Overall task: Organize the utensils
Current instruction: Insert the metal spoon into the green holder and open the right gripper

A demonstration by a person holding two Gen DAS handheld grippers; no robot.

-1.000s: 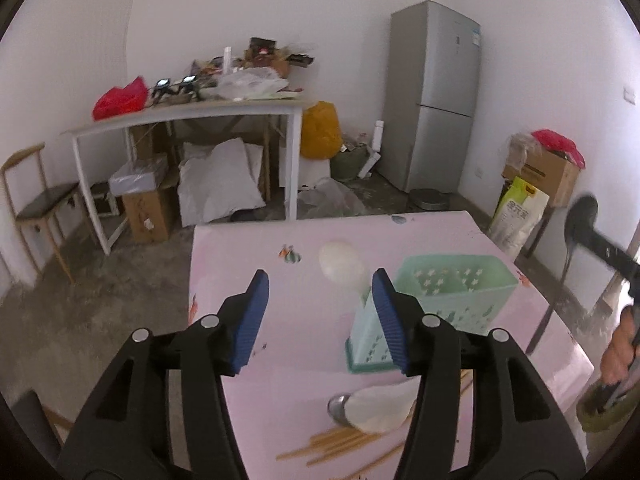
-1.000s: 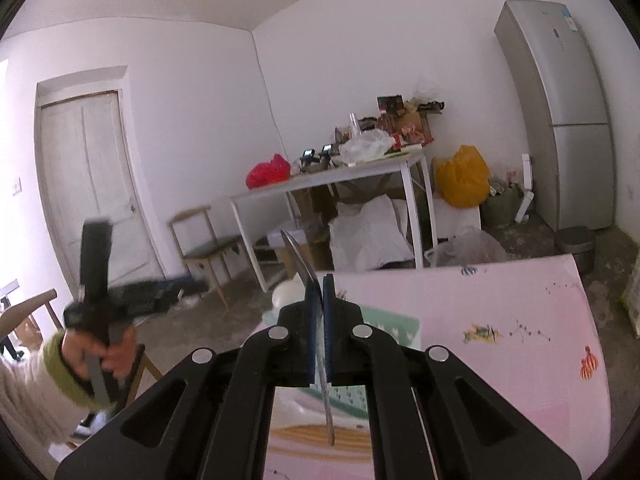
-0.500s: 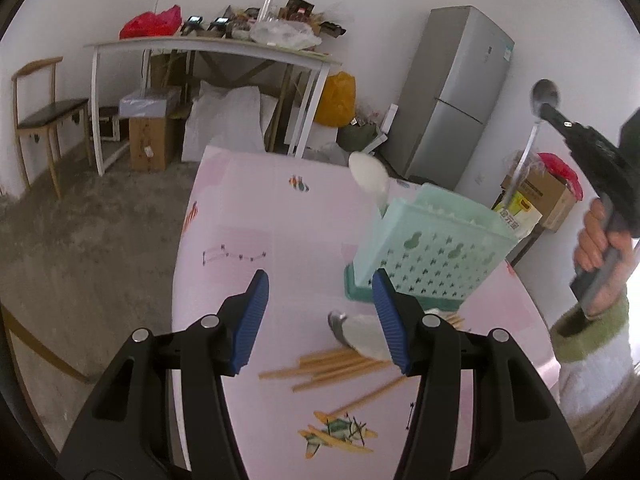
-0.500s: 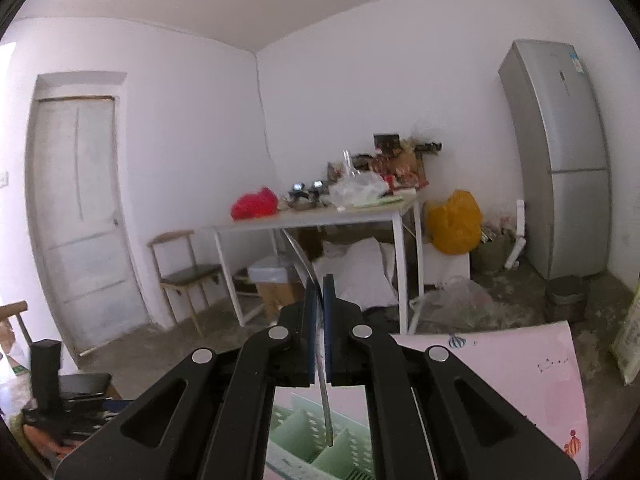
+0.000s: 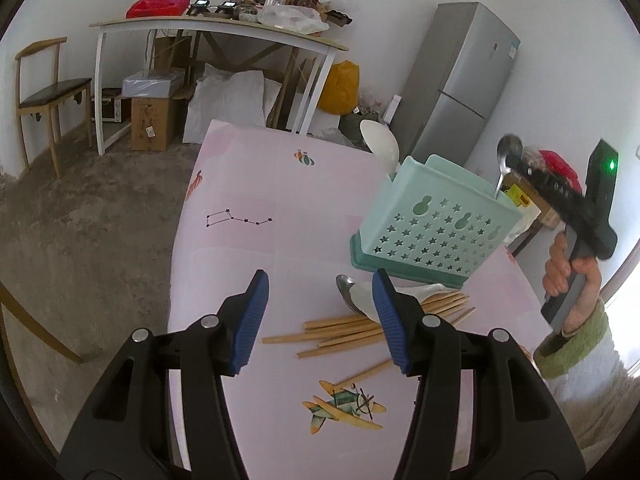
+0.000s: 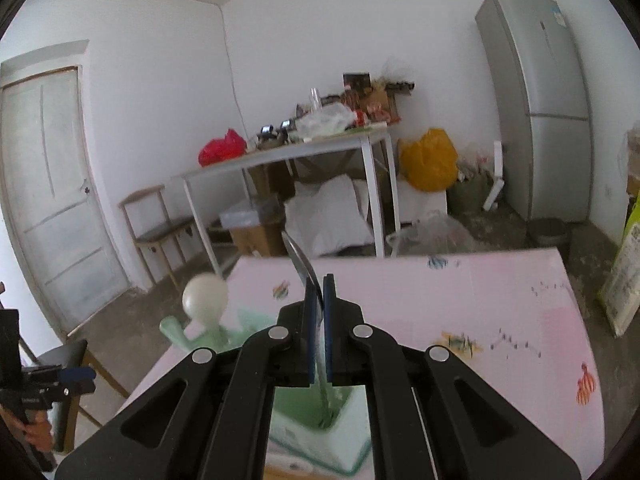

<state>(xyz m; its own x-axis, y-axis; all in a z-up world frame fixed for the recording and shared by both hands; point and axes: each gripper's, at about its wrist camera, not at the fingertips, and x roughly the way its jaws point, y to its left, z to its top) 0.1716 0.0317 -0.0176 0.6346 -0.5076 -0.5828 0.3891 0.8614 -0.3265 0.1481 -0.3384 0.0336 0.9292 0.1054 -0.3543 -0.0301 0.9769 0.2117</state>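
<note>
The left gripper (image 5: 318,312) hovers over the near part of the pink tabletop (image 5: 240,240), its blue-padded jaws wide apart and holding nothing. Just beyond them lies a loose bundle of wooden chopsticks (image 5: 360,326); the exact count is hard to tell, but at least seven sticks show, one lying apart nearer the airplane print. Touching the bundle's far side are a white spoon (image 5: 404,294) and a metal spoon (image 5: 346,286), the right jaw partly hiding both.

Farther and to the right stands one mint-green utensil basket (image 5: 436,232) close to the tabletop's right edge. One white ladle (image 5: 380,144) stands in its far end. The left half of the tabletop, out to its left and far edges, is bare surface.

The right gripper (image 6: 319,320) is above the basket, its jaws pressed together on the handle of a metal spoon (image 6: 302,264); the bowl points up and the handle end reaches down into a basket compartment (image 6: 316,408). In the left wrist view that held spoon (image 5: 507,156) rises over the basket's right rim.
</note>
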